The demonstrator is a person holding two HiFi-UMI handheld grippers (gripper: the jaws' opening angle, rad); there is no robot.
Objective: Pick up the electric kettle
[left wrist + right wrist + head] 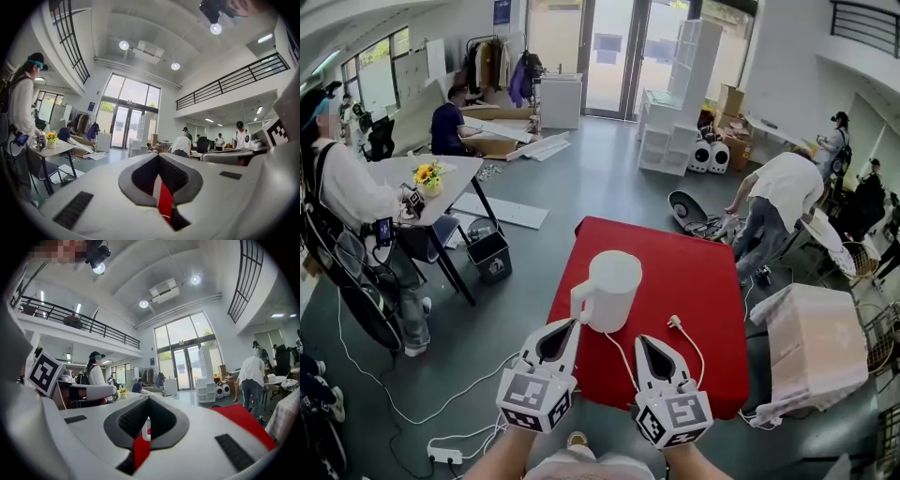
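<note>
In a tall, bright hall with glass doors point(609, 56), a railed gallery and several people busy among boxes and shelving, looking steeply down on a red tabletop point(703, 272). Showing the white electric kettle point(614, 286) upright toward the near left part of that tabletop, its handle point(580, 307) turned to the left edge, a white cord point(619, 354) trailing from its base toward the near edge and the plug point(674, 322) lying just to the right.

Holding the left gripper point(570, 327) level with its tips at the foot of the handle, fingers point(140, 176) pressed fully together and gripping nothing; impossible to tell whether touching the handle or stopping just short. Holding the right gripper point(643, 343) alongside, just right of the cord and apart from the kettle's base, fingers point(133, 420) likewise closed and empty, with only a white sliver of kettle visible beyond them.

Judging the pick-up not yet begun. Calling, for a clean lift, for opening the left fingers wide before going further in, sliding one finger through the loop of the handle and the other outside it, then closing firmly high on the upright bar so as to stop the body swinging. Lifting straight up, slowly, while watching the cord and plug for snagging on the right gripper or dragging across the red tabletop.
</note>
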